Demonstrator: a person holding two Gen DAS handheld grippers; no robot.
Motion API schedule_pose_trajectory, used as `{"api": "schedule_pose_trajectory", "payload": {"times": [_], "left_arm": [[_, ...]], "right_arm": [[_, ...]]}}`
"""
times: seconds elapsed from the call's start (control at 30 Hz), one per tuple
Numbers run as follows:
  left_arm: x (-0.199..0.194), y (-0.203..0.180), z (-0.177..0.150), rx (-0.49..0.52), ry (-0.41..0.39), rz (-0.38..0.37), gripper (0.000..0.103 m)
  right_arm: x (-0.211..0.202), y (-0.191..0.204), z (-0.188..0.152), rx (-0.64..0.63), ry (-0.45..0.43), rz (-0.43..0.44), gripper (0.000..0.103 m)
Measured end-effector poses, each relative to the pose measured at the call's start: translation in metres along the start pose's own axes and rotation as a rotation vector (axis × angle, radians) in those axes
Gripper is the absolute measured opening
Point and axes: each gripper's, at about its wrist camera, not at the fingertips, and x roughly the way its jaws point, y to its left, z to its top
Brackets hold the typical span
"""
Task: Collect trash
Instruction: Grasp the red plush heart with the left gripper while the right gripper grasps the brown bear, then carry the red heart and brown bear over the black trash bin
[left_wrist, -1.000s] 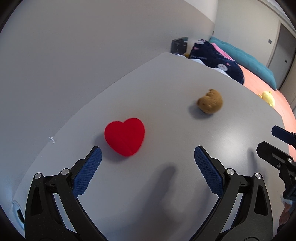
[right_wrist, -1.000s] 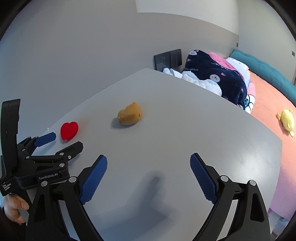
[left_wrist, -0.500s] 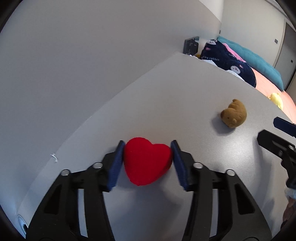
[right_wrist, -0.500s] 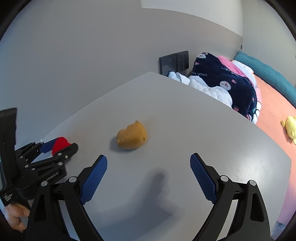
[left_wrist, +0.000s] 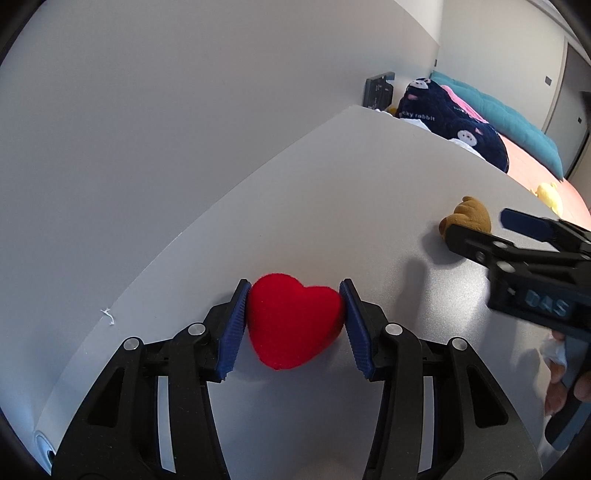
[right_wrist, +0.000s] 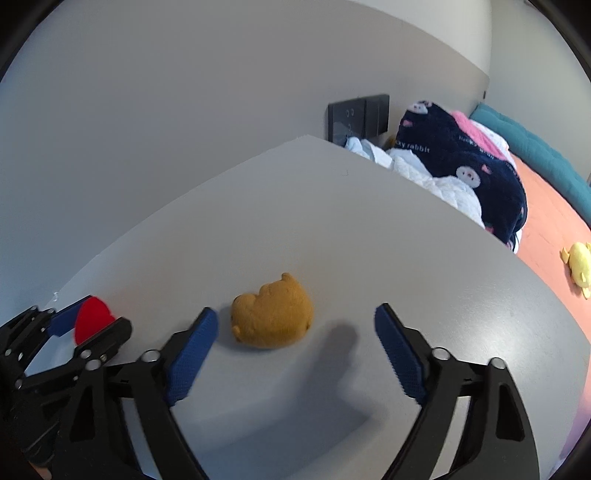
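My left gripper (left_wrist: 293, 325) is shut on a red plush heart (left_wrist: 291, 319), its blue pads pressed on both sides, just above the grey table (left_wrist: 369, 192). The heart also shows in the right wrist view (right_wrist: 92, 319), held by the left gripper (right_wrist: 88, 325). My right gripper (right_wrist: 295, 350) is open, its fingers either side of a small brown plush bear (right_wrist: 273, 317) that lies on the table. The bear (left_wrist: 467, 216) and the right gripper (left_wrist: 480, 232) show at the right of the left wrist view.
A grey wall runs along the table's left edge. Beyond the far edge lies a bed with a navy blanket (right_wrist: 461, 166), white bedding (right_wrist: 424, 177), a teal pillow (left_wrist: 509, 114) and a yellow plush (right_wrist: 580, 266). A dark wall panel (right_wrist: 358, 118) is behind.
My left gripper moved onto the red heart and shut on it. My right gripper moved forward, bringing the brown bear between its open fingers.
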Motion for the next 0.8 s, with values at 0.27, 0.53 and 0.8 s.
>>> {"api": "schedule_pose_trajectory", "payload": {"times": [0.27,0.53,0.8], "left_arm": [[0.0,-0.001,0.0,-0.002,0.0,0.0,0.048],[-0.002,-0.003,-0.001,0.0,0.0,0.006,0.048],[-0.003,-0.004,-0.001,-0.003,0.002,0.005,0.048]], "right_arm": [[0.007,-0.003,0.002,-0.009,0.006,-0.038,0.048],[-0.002,-0.013,-0.003,0.017,0.007,-0.013,0.048],[-0.021,-0.015,-0.009,0.011,0.01,0.003,0.048]]}}
